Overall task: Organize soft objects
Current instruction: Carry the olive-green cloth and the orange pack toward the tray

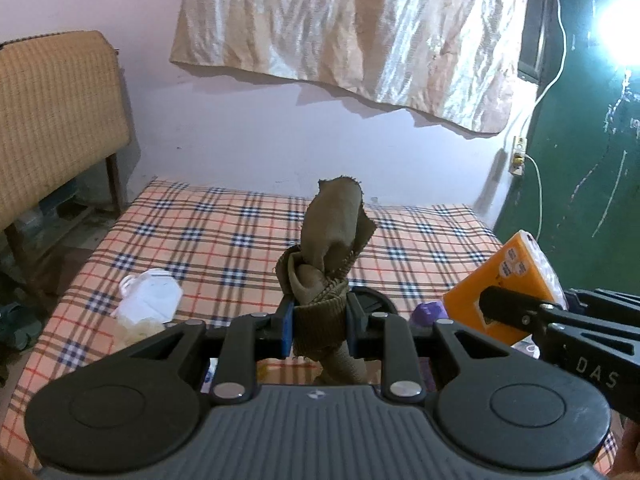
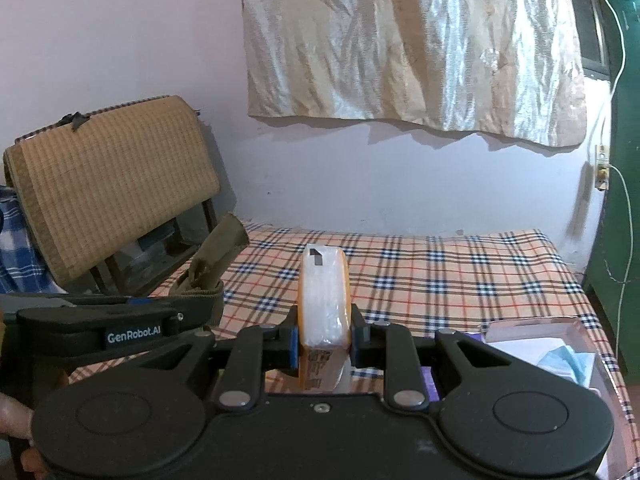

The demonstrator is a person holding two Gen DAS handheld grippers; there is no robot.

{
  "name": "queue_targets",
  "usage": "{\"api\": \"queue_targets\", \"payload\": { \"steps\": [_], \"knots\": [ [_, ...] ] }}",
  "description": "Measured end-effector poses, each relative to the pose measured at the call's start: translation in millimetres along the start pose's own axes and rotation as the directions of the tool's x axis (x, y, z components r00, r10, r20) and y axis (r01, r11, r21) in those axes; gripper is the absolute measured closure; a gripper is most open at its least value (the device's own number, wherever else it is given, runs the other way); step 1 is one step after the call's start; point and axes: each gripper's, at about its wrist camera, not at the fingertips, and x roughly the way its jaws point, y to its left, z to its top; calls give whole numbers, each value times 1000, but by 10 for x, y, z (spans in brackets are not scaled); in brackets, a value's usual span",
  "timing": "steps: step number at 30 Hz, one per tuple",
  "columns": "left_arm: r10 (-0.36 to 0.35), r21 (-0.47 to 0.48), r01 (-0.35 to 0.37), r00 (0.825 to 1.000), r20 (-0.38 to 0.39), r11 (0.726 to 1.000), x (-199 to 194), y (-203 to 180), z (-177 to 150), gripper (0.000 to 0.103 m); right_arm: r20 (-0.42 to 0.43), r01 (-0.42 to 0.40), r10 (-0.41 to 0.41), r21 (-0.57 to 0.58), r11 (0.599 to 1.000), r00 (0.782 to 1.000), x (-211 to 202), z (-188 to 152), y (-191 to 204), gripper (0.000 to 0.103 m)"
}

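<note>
My left gripper [image 1: 319, 320] is shut on an olive-green sock [image 1: 330, 248] that stands up above the plaid bed [image 1: 224, 236]. The sock also shows at the left of the right wrist view [image 2: 212, 264]. My right gripper [image 2: 324, 338] is shut on an orange tissue pack [image 2: 325, 300] wrapped in clear plastic, held above the bed. The pack shows at the right of the left wrist view [image 1: 504, 276], held by the right gripper's fingers [image 1: 508, 306].
A white face mask [image 1: 150, 294] lies on the bed at the left. A purple item [image 1: 430, 314] sits near the tissue pack. A clear container with a blue mask [image 2: 560, 354] sits at the bed's right. A woven chair [image 2: 112, 188] stands left of the bed.
</note>
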Motion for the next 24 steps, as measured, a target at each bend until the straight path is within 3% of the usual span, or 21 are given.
{"api": "queue_targets", "payload": {
  "steps": [24],
  "knots": [
    [-99,72,102,994,-44,992,263,-562,-60,77,3,116,-116,72,991,993,-189,-81,-649,76]
  ]
}}
